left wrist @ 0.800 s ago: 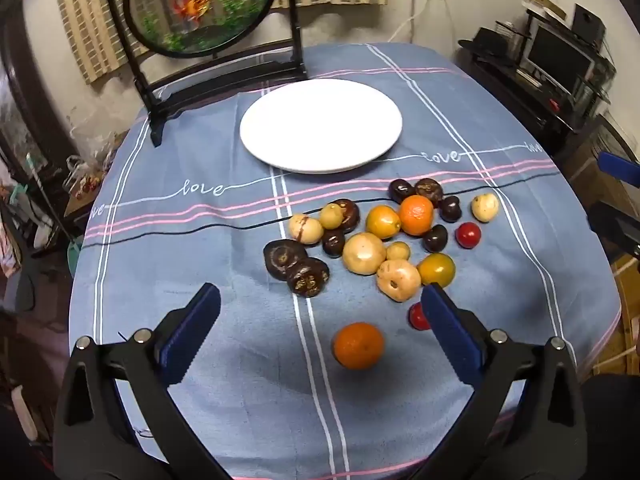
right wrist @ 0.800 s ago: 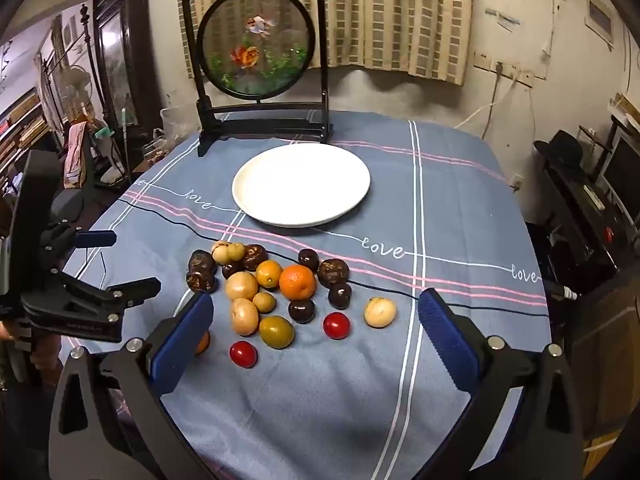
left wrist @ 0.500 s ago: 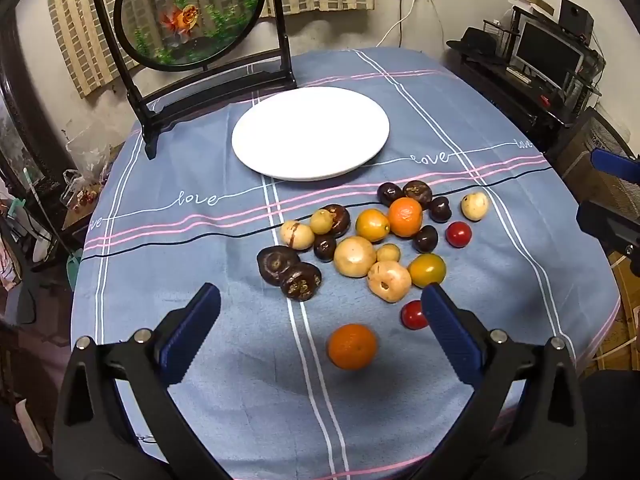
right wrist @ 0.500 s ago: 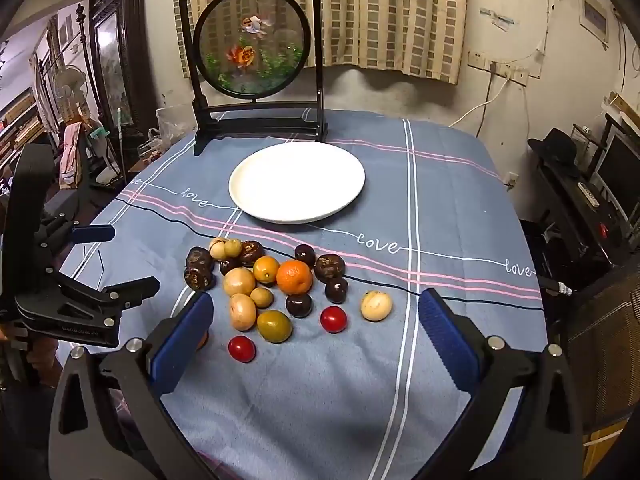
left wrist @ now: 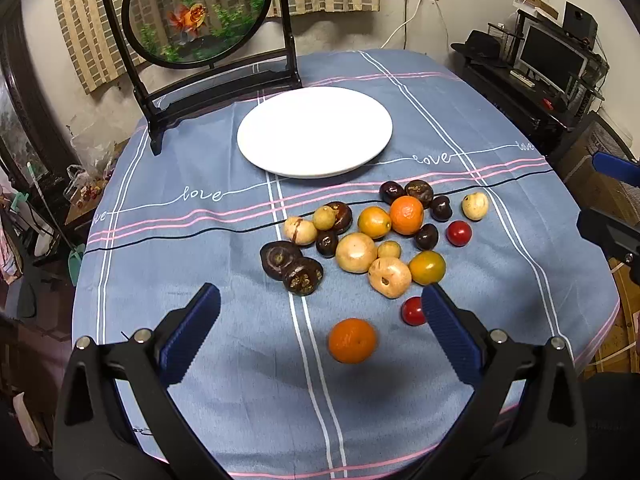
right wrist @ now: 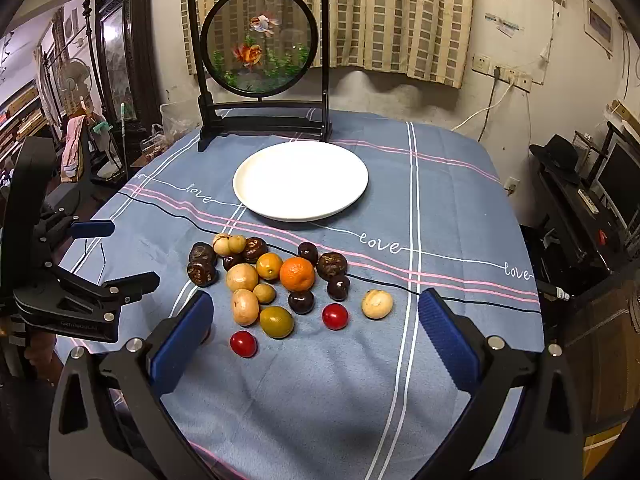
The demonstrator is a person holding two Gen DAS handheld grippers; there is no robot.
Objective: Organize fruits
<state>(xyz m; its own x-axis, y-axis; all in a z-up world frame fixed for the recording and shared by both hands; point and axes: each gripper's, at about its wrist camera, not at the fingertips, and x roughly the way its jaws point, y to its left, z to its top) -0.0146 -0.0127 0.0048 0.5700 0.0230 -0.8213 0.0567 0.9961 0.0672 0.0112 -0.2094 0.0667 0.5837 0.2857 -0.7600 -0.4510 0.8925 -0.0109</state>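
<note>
A round orange mandarin [left wrist: 352, 340] is nearly hidden behind the right gripper [right wrist: 316, 328] in its view; both it and the left gripper [left wrist: 320, 320] are spread wide, empty.

The right tool [right wrist: 314, 336] hangs with jaws wide apart above the bench [right wrist: 440, 208]. Mixed fruits [right wrist: 280, 280] cluster near the bare white plate [right wrist: 300, 180]. The left tool [right wrist: 116, 256] sits at left.
</note>
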